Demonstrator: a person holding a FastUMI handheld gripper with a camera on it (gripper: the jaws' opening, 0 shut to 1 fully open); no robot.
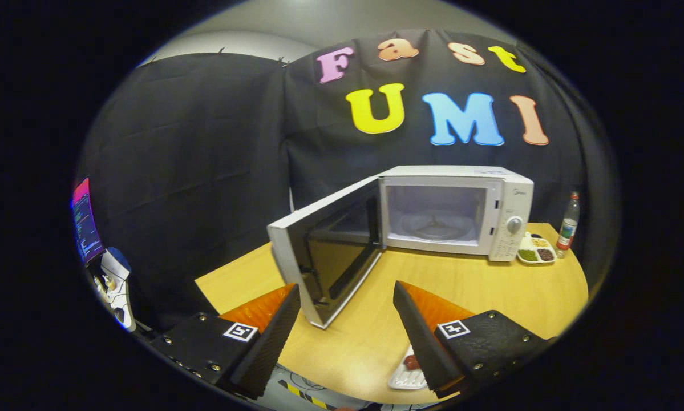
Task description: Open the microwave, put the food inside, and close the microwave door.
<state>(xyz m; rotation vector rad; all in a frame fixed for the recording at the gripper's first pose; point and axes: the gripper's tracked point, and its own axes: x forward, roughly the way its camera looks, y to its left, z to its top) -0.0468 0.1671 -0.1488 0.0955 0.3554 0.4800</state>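
The fingers (296,311) stand spread wide apart with nothing between them but bare table, so the gripper (346,297) is released and holds nothing. It hovers over the near edge of the table (490,291), a light wooden top with a rounded right side.

The tip of the left finger sits just beside the free edge of the microwave door (324,257), whether touching it or not cannot be told. The door is swung fully out toward the near side, hinged at the left of the microwave (461,208), and its dark window faces right. The microwave stands toward the far edge of the table, its cavity lit and open, with the glass turntable (436,228) inside and bare. Its control panel with a round knob (513,225) is on the right.

A white tray of food (408,371) lies at the near edge of the table, partly hidden under the right finger; something reddish lies in it. A second tray (537,250), with several compartments of green, yellow and dark food, sits just right of the microwave near the far right edge. A bottle (569,222) with a red cap stands upright just beyond that tray.

Off the table to the left, a lit screen (85,220) shows against the black cloth.
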